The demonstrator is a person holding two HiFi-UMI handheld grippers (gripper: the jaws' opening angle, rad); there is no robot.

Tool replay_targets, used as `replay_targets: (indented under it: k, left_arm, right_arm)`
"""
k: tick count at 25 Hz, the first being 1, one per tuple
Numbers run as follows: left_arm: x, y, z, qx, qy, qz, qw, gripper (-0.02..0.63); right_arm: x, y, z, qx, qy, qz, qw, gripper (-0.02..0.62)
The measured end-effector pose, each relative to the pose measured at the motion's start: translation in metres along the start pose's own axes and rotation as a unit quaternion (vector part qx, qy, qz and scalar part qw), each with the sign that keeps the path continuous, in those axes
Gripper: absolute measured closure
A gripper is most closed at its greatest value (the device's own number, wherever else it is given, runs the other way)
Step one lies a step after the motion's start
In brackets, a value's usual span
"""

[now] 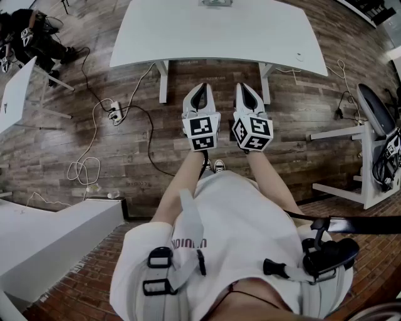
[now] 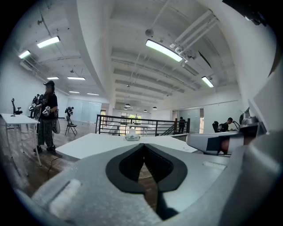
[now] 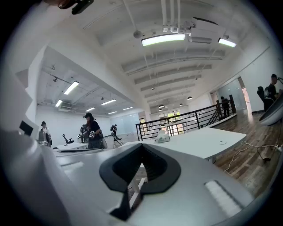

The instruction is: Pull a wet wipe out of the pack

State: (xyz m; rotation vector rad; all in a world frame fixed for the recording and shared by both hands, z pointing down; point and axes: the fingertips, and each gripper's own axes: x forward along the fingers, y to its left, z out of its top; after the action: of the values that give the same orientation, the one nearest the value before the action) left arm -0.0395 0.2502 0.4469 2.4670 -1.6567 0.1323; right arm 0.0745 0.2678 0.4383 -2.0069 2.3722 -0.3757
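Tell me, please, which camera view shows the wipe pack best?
The right gripper view, narrowly: the wipe pack sits whole on the white table. The left gripper view shows it similarly, small and far off; the head view cuts it at the top edge.

Shirt print (image 1: pixel 188 243): red letters, lower centre, upside down, half under a strap (image 1: pixel 191 221), unreadable.
Wipe pack (image 2: pixel 132 136) label: far off on the counter (image 2: pixel 88 145), too small to read.

The table (image 1: pixel 219 37) is white, the floor (image 1: pixel 131 163) brown wood-grain, the left gripper (image 1: pixel 200 89) and right gripper (image 1: pixel 247 88) white with black-and-white square markers.
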Motion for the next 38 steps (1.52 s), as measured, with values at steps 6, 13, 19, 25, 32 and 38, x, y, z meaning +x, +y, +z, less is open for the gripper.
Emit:
replay_targets:
  k: [6,13,19,25,32,38]
  left_arm:
    - [-0.004,0.011,0.002,-0.013,-0.007,0.004,0.9999,0.603]
    - [0.005,0.021,-0.005,-0.019,-0.001,0.005,0.9998,0.603]
    - [0.062,0.02,0.0,-0.003,0.002,0.004,1.0,0.603]
    - [0.141,0.031,0.005,-0.001,0.01,0.022,0.9997,0.603]
    - [0.22,0.033,0.021,-0.013,0.012,0.048,0.9987,0.603]
    - [0.263,0.039,0.031,-0.013,0.004,0.053,0.9985,0.603]
  right_arm:
    - [0.0,0.002,0.0,-0.004,-0.002,-0.009,1.0,0.591]
    - [0.011,-0.005,0.0,-0.008,-0.001,-0.012,1.0,0.591]
    - [0.058,-0.039,0.011,-0.01,-0.003,-0.008,1.0,0.591]
    - [0.138,-0.071,0.014,-0.002,0.015,0.013,1.0,0.591]
    - [0.21,-0.104,0.033,-0.004,0.022,0.045,0.999,0.591]
    - [0.25,-0.121,0.043,0.002,0.015,0.049,0.999,0.591]
